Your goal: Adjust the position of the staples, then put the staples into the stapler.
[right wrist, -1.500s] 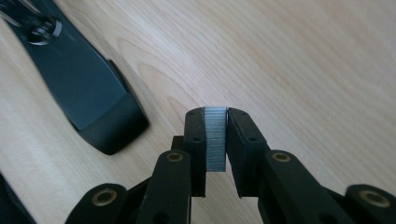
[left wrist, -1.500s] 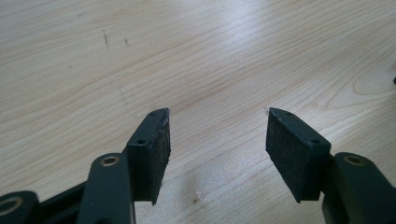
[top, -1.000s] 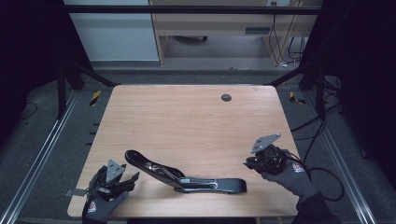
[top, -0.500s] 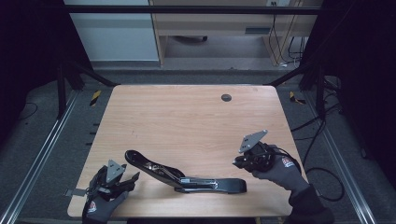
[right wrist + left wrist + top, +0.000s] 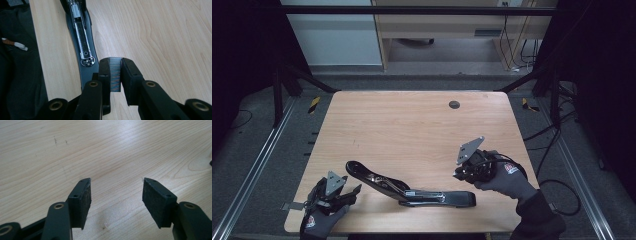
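Seen from the high view, the wooden surface [image 5: 412, 135] is the one well-lit area, evenly bright from overhead, while the floor and frame around it fall off into deep shadow at both sides. That picture is soft and slightly grainy, with little fine detail. The left gripper view is bright and washed out: a broad pale glare runs across the wood toward the top, and the black pads [image 5: 156, 200] of the left tool [image 5: 116, 182] are sharp. Faint shadows lie beneath them. The right gripper view is dimmer at its left edge, with a small glint on the stapler's metal [image 5: 87, 61].
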### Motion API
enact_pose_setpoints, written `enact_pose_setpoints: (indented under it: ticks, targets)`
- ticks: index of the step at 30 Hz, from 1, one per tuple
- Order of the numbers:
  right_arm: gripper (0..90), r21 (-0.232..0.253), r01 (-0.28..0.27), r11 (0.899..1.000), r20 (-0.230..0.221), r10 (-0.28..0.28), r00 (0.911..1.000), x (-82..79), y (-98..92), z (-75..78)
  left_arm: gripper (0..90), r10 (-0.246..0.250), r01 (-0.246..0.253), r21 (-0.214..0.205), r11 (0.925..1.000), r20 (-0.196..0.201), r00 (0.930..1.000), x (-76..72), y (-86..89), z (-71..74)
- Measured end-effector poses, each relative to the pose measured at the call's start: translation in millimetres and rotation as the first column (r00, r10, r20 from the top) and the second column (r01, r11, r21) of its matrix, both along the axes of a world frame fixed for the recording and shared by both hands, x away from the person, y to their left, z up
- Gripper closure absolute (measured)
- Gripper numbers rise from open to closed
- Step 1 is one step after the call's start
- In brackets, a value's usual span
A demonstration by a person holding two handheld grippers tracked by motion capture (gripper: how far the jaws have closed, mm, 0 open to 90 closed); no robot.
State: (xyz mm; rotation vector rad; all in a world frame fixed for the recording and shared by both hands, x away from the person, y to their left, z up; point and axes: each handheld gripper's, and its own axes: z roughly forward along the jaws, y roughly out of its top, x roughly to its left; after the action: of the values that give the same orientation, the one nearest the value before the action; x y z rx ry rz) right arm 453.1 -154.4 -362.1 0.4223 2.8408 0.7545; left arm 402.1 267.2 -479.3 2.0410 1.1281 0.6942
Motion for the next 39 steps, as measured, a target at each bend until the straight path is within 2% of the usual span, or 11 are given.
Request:
enact_pose_setpoints:
  ticks: [15, 25, 39]
  targets:
    - [78.4, -0.022, -0.050, 0.998, -0.013, 0.050, 0.9987, 1.7, 18.3, 5.5, 40.3, -0.005, 0.005, -0.013, 0.9999, -0.002, 1.0000, 0.5, 0.8, -0.4]
    - [78.4, -0.053, -0.090, 0.995, -0.035, 0.089, 0.9955, 4.0, 34.7, 2.4, 40.3, -0.004, 0.004, -0.009, 1.0000, 0.001, 1.0000, 0.4, 0.7, 0.0]
    - [78.4, -0.061, -0.116, 0.991, -0.041, 0.114, 0.9926, 0.0, 51.4, 0.8, 40.2, -0.006, 0.006, -0.007, 1.0000, 0.001, 1.0000, 0.3, -0.1, 0.2]
